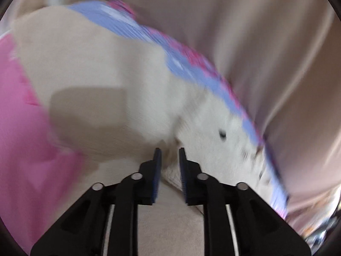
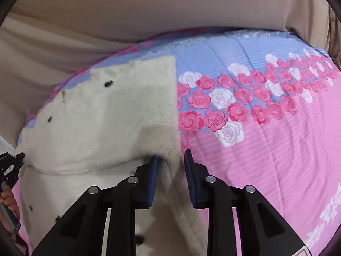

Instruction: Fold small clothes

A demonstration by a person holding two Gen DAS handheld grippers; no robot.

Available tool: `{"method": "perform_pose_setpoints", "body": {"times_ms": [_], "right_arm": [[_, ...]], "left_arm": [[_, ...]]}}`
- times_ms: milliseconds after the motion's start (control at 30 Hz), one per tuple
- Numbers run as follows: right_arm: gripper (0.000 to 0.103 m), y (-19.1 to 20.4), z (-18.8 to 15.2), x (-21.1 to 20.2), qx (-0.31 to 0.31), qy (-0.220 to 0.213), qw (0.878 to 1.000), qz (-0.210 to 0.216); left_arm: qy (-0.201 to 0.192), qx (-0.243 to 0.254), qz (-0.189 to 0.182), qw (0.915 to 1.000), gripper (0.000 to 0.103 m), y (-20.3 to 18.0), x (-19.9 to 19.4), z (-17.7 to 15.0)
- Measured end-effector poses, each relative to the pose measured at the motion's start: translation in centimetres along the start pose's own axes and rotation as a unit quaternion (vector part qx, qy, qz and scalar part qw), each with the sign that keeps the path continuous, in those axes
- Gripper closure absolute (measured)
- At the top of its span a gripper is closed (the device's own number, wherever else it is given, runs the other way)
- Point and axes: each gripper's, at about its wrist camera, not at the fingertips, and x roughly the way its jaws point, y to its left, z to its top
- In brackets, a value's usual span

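Note:
A white fleece garment with small dark buttons lies on a pink and blue rose-patterned bedspread, its upper part folded over along a crease. My right gripper straddles the garment's right edge. One pad is against the fleece and the other stands just clear of it. In the blurred left wrist view my left gripper is shut on a bunched fold of the same garment, which looks sharp between the pads. The left gripper also shows at the garment's left corner.
Beige fabric rises behind the bed and along its left side. A person's hand holds the left gripper at the frame's left edge. The bedspread extends to the right of the garment, with white lettering near the edge.

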Motion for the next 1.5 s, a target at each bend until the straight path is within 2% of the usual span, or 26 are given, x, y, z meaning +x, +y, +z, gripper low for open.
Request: {"method": "perform_pose_setpoints", "body": {"times_ms": [67,100,233,367,433,500,533,600,633,667,700,800,900,967,1000,1067,1133,1167,1233,1300,1333,1433,1500], "right_arm": [[0.056,0.8,-1.0,-1.9,-0.012,-0.009,1.0,0.007],[0.054,1.3,-1.7,-2.8,-0.024,-0.01,1.0,0.01],[0.054,4.1,-4.4,-4.0,-0.075,0.013,0.997,0.026],[0.052,7.0,-7.6,-3.9,-0.092,0.056,0.993,0.048],[0.052,8.2,-9.0,-3.6,-0.096,0.076,0.991,0.056],[0.052,9.4,-10.2,-3.1,-0.106,0.097,0.988,0.063],[0.051,10.0,-10.7,-3.0,-0.114,0.102,0.986,0.062],[0.051,11.0,-11.3,-2.8,-0.123,0.107,0.984,0.064],[0.051,11.3,-11.4,-2.6,-0.125,0.109,0.984,0.065],[0.051,11.5,-11.3,-2.6,-0.124,0.109,0.984,0.067],[0.051,11.6,-11.2,-2.6,-0.123,0.108,0.984,0.068],[0.049,11.4,-10.9,-3.0,-0.116,0.099,0.986,0.071],[0.049,10.8,-10.2,-3.6,-0.109,0.09,0.987,0.073],[0.049,10.1,-9.7,-3.9,-0.1,0.085,0.988,0.079],[0.049,9.4,-9.0,-4.1,-0.092,0.08,0.989,0.079],[0.049,7.9,-8.4,-4.7,-0.079,0.073,0.991,0.081],[0.046,6.3,-7.9,-5.2,-0.067,0.064,0.993,0.076],[0.044,5.4,-7.6,-5.3,-0.061,0.059,0.994,0.074],[0.043,3.5,-7.1,-5.5,-0.05,0.051,0.995,0.063],[0.043,1.9,-6.4,-5.7,-0.041,0.046,0.997,0.054],[0.043,1.0,-5.8,-5.8,-0.032,0.044,0.997,0.055],[0.043,-0.2,-4.0,-5.9,-0.016,0.037,0.996,0.074],[0.041,0.4,-2.5,-5.3,-0.019,0.039,0.995,0.088]], "left_arm": [[-0.047,-0.043,0.013,0.9979,0.051,3.1,-2.9,2.0],[-0.072,-0.062,0.033,0.9949,0.046,5.0,-4.2,3.5],[-0.117,-0.109,0.105,0.9815,0.045,11.4,-6.2,8.8],[-0.134,-0.158,0.168,0.9639,0.045,17.9,-6.0,13.7],[-0.137,-0.171,0.182,0.9587,0.046,19.7,-5.5,15.3],[-0.134,-0.179,0.175,0.9588,0.053,21.1,-4.6,16.4],[-0.143,-0.183,0.178,0.9563,0.056,21.5,-4.4,16.9],[-0.138,-0.179,0.17,0.959,0.093,21.2,-3.8,17.5],[-0.128,-0.179,0.161,0.9622,0.093,21.0,-3.6,17.9],[-0.141,-0.169,0.157,0.9627,0.094,20.2,-4.0,18.1],[-0.166,-0.135,0.152,0.965,0.095,18.3,-4.9,18.2],[-0.195,-0.044,0.129,0.9713,0.095,11.9,-6.8,18.5],[-0.215,0.044,0.053,0.9741,0.095,2.5,-9.4,16.6],[-0.216,0.116,-0.002,0.9694,0.095,-5.0,-10.4,13.8],[-0.208,0.152,-0.031,0.9657,0.095,-8.8,-10.3,11.8],[-0.181,0.199,-0.076,0.96,0.094,-14.0,-9.8,7.9],[-0.129,0.233,-0.115,0.957,0.093,-18.2,-8.1,3.1],[-0.103,0.246,-0.12,0.9563,0.089,-19.8,-6.7,0.7],[-0.039,0.271,-0.1,0.9565,0.084,-21.9,-2.4,-4.8],[0.023,0.276,-0.06,0.9589,0.062,-22.0,1.7,-9.0],[0.048,0.275,-0.035,0.9596,0.062,-21.4,3.4,-11.3],[0.071,0.253,-0.023,0.9645,0.057,-18.8,2.8,-14.7],[0.061,0.236,-0.013,0.9698,0.043,-16.9,1.0,-15.1]]}}
